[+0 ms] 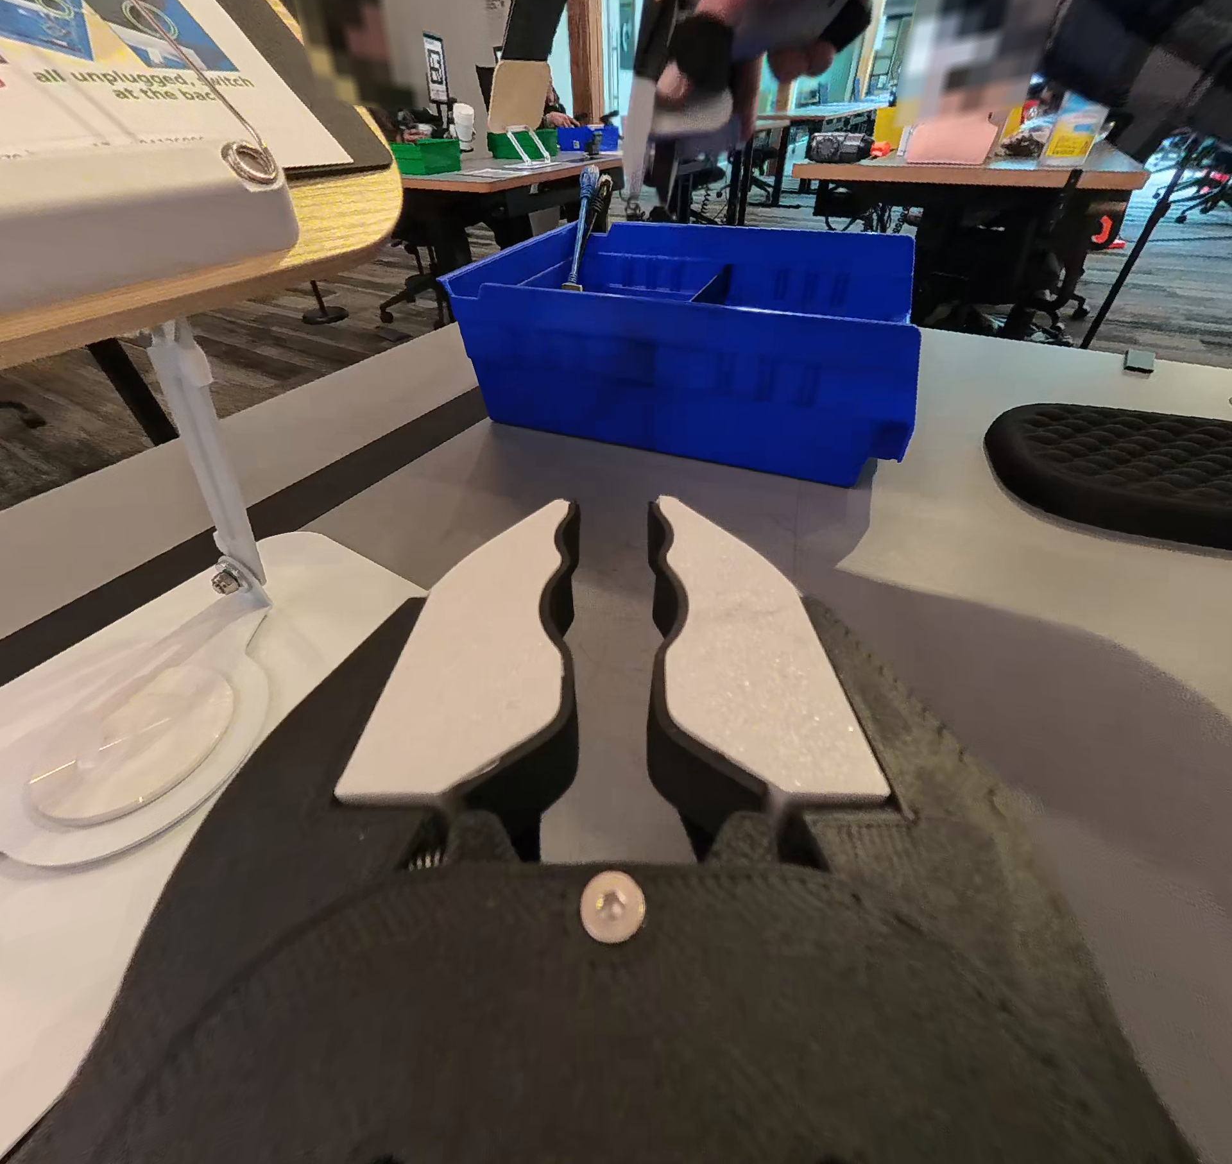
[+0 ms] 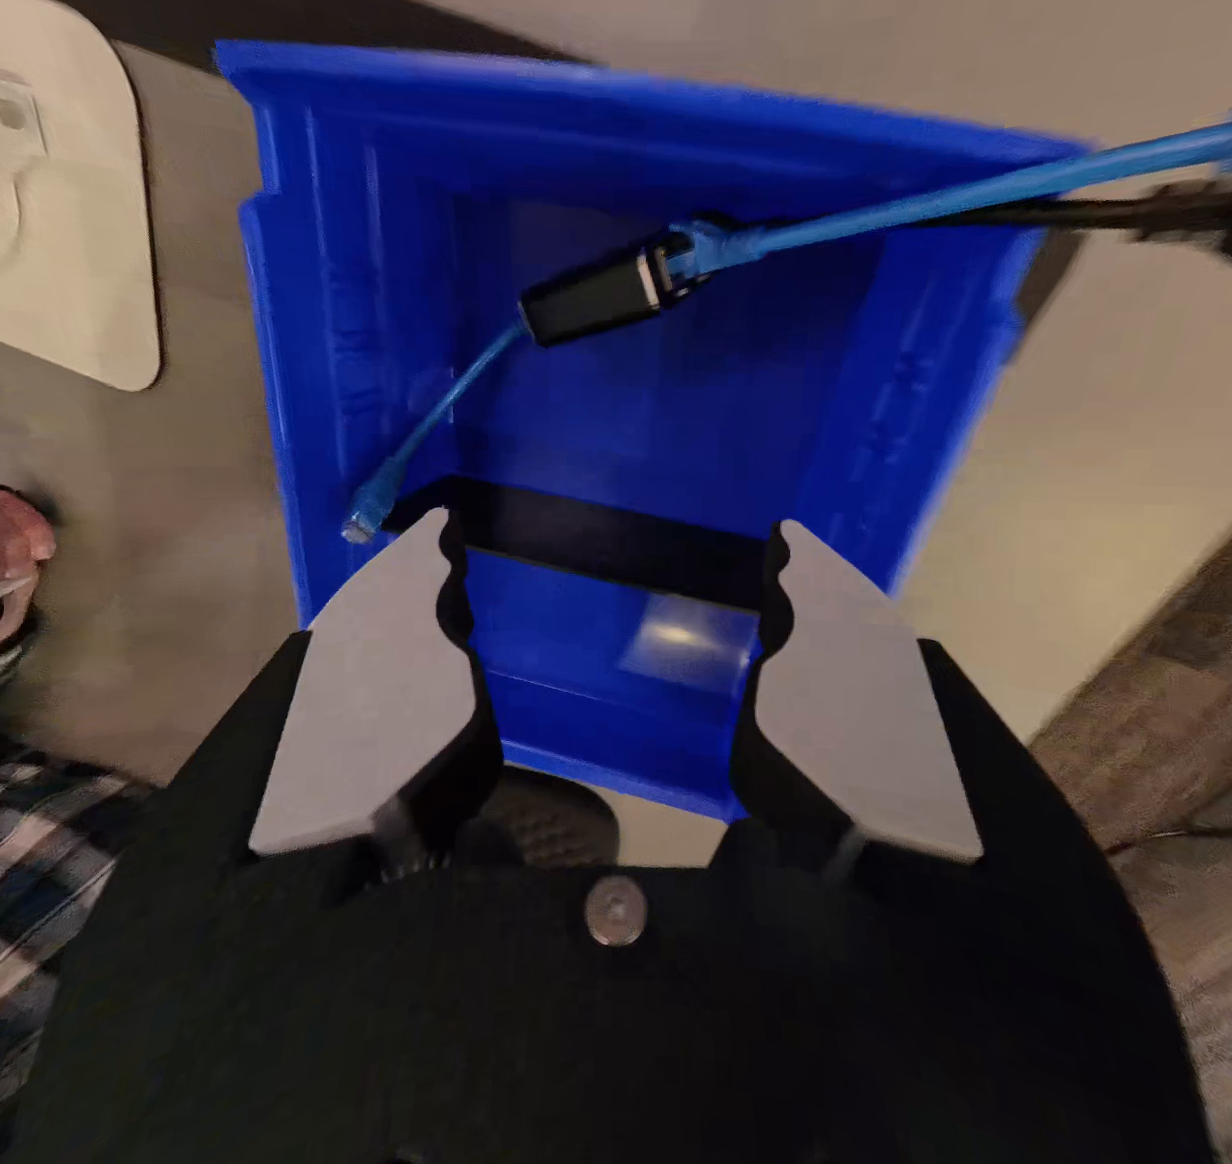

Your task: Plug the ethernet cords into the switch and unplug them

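Right gripper point(image 2: 610, 532) hangs over the blue bin point(image 2: 933, 465), jaws spread wide on nothing, while the left gripper point(image 1: 613, 512) sits low over the grey table point(image 1: 1000, 632), its wavy black pads a narrow gap apart and bare. Down in the ribbed plastic bin lies the small black boxy switch point(image 2: 593, 302); one glossy blue ethernet cord point(image 2: 867, 218) looks plugged in, another cord's clear-tipped plug point(image 2: 370, 512) lies loose by the black divider point(image 2: 600, 545). So I'd judge it unfinished, with plugging or unplugging left.

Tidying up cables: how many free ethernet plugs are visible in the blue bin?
1: a blue plug by the bin's left wall, near the black divider. Others may be hidden.
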